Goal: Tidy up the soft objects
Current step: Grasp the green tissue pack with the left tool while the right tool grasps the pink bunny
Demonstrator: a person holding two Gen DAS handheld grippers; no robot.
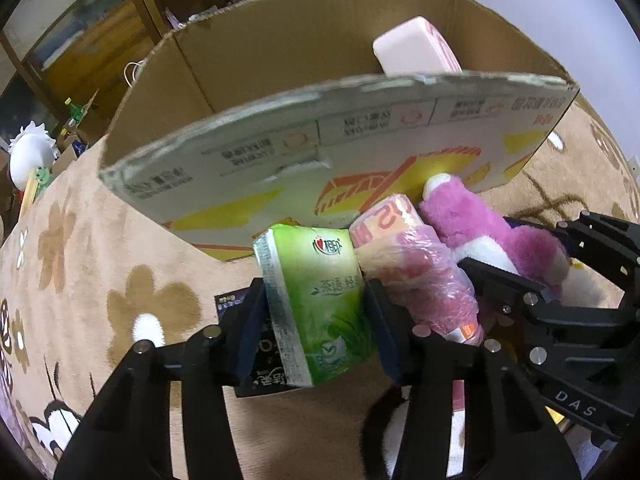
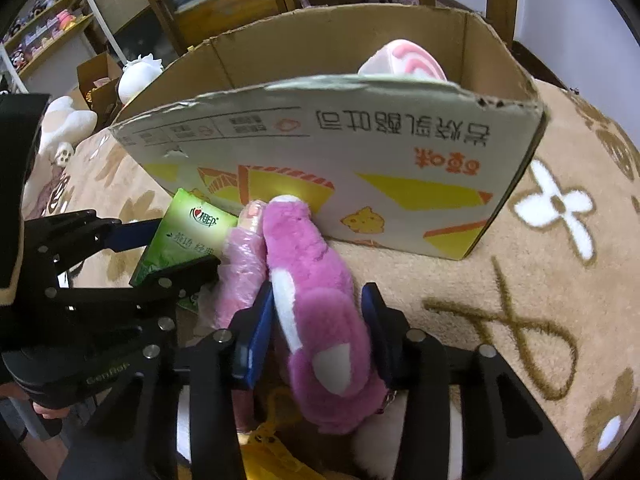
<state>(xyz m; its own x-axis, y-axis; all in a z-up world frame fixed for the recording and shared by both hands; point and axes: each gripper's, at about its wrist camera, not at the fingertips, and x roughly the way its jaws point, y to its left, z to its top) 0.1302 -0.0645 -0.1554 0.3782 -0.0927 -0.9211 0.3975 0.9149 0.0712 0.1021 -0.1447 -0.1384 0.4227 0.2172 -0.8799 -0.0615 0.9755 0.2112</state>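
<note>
Left wrist view shows the left gripper [image 1: 316,312] with its fingers [image 1: 250,320] pinching a green tissue pack [image 1: 316,300] across its narrow sides, held just in front of the printed near wall of the box [image 1: 360,128]. The right gripper [image 2: 320,332] has its fingers [image 2: 260,328] pressed into a pink plush [image 2: 316,292], whose pale tip touches that same wall low down. Between the two, also against the box, lies a pink wrapped pack [image 1: 416,272], not gripped by either.

Both loads sit below the box rim, so the step in hand, as I judge it, is lifting them over the near wall and dropping them inside, where a pale pink pack [image 1: 416,46] already leans at the far right corner. To do it well, raise each gripper straight up before moving forward, so nothing catches the ragged cardboard edge. The plush is long and limp; its free end will likely droop, so carry it high. Release the tissue pack toward the box's open left side. Going one at a time avoids the grippers knocking together, since they are close.

Both grippers point forward and slightly down at the box wall, side by side, over the flower-patterned rug [image 2: 560,240].
</note>
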